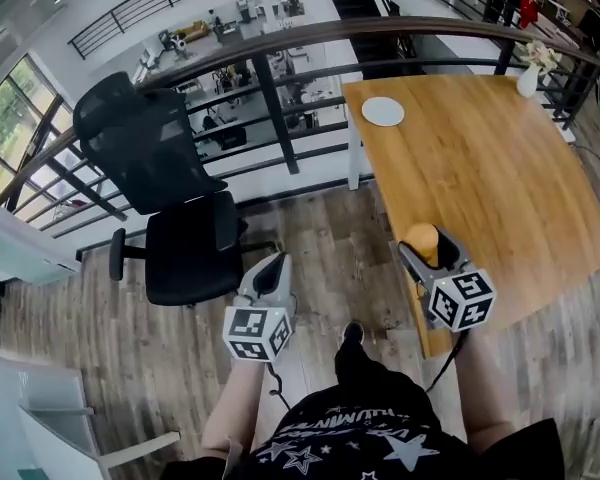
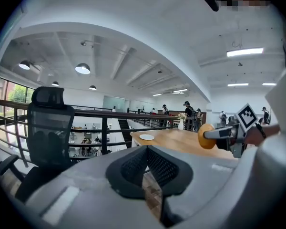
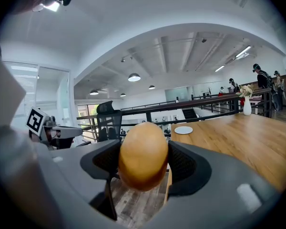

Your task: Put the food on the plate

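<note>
A golden-brown bread roll (image 1: 421,237) sits between the jaws of my right gripper (image 1: 425,252), which is shut on it above the near left edge of the wooden table (image 1: 490,178). In the right gripper view the roll (image 3: 143,155) fills the gap between the black pads. A small white plate (image 1: 383,111) lies at the table's far left corner, well ahead of the roll. My left gripper (image 1: 272,270) hangs over the floor left of the table, its jaws closed together with nothing in them. The left gripper view shows the roll (image 2: 204,136) off to the right.
A black mesh office chair (image 1: 170,193) stands on the wood floor to the left. A dark railing (image 1: 280,88) runs behind the chair and table, with a drop beyond. A white vase with flowers (image 1: 527,76) stands at the table's far right; people stand in the distance.
</note>
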### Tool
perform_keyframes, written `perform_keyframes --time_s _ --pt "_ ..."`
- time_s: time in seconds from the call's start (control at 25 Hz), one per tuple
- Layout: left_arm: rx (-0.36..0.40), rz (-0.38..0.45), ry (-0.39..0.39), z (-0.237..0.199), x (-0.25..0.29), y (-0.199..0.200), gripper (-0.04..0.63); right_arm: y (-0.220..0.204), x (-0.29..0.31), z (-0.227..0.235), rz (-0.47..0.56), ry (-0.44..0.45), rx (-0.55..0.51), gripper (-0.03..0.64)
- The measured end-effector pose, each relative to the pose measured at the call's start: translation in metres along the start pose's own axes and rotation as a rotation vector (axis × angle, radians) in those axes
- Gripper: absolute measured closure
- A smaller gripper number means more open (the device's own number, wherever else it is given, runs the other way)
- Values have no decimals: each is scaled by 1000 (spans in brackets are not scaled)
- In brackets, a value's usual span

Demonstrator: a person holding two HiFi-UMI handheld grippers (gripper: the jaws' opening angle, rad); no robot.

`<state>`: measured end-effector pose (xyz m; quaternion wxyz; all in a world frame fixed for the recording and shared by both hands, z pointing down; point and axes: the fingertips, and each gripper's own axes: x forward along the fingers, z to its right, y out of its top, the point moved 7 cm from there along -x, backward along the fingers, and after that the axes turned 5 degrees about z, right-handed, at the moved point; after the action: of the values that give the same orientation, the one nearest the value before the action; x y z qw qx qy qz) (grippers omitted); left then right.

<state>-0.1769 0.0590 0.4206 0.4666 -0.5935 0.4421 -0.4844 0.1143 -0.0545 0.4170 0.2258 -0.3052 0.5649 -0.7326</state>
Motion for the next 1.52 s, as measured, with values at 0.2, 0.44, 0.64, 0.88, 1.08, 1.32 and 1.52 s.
perform_keyframes --time_s 0.2,0.44,0.64,0.88,1.08,1.32,1.52 --pt "11 -17 -46 -2 54 6 594 7 35 24 -1 -6 7 299" --pt "20 -35 -82 -9 100 15 594 14 66 50 -1 -24 31 299" --pt "35 -48 -101 -14 132 20 594 20 91 66 3 -24 42 299" --pt "31 -37 -104 -20 158 24 594 26 108 79 17 -28 42 299" --pt "29 -35 -136 -18 172 19 594 21 109 82 28 -49 47 299" --pt "11 -51 -194 -33 215 19 594 21 139 94 -5 -94 59 299" --pt "12 -51 -252 -54 265 25 594 30 171 106 -7 -144 57 299"
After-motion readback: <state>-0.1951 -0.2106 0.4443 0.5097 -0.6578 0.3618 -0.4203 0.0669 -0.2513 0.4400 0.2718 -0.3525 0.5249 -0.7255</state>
